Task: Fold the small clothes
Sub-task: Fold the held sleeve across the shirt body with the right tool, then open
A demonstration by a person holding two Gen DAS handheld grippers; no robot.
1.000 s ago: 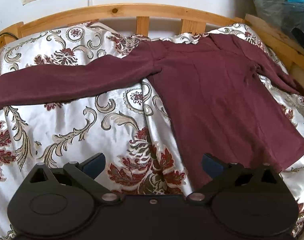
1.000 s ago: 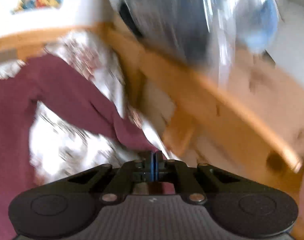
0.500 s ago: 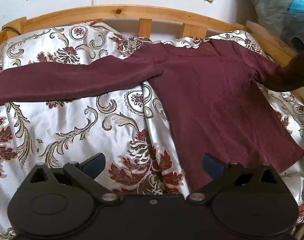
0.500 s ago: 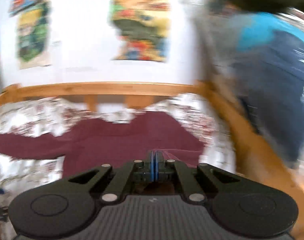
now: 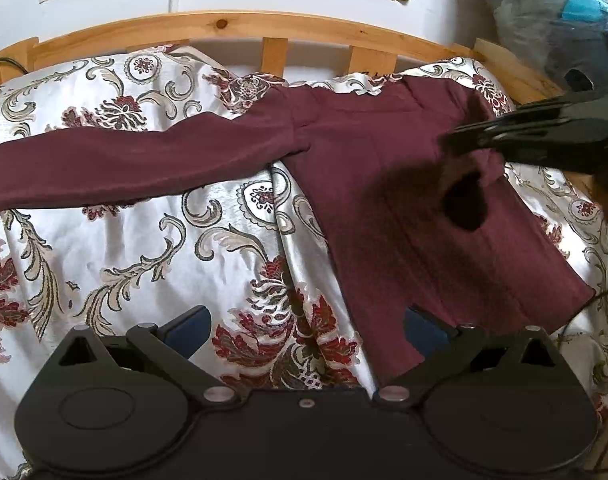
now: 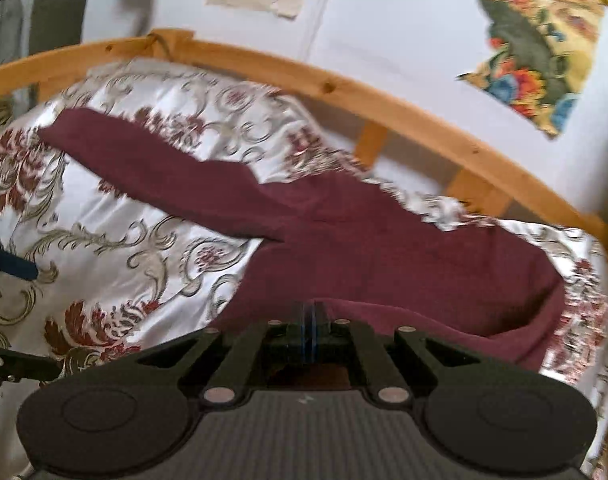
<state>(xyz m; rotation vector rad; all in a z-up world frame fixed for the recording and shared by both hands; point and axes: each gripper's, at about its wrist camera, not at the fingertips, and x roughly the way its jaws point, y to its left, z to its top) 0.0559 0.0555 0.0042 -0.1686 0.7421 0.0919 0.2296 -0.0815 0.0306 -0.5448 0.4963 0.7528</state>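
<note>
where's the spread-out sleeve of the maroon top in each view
Left wrist view: the outstretched sleeve runs across the upper left, ending at the left edge.
Right wrist view: the outstretched sleeve slants from upper left toward the middle.
Shared landmark: the wooden bed rail curving behind it.

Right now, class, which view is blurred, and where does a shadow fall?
Right wrist view: smeared by motion, the bedspread pattern soft. Left wrist view: sharp, with a dark shadow on the maroon top under the right hand-held gripper.
</note>
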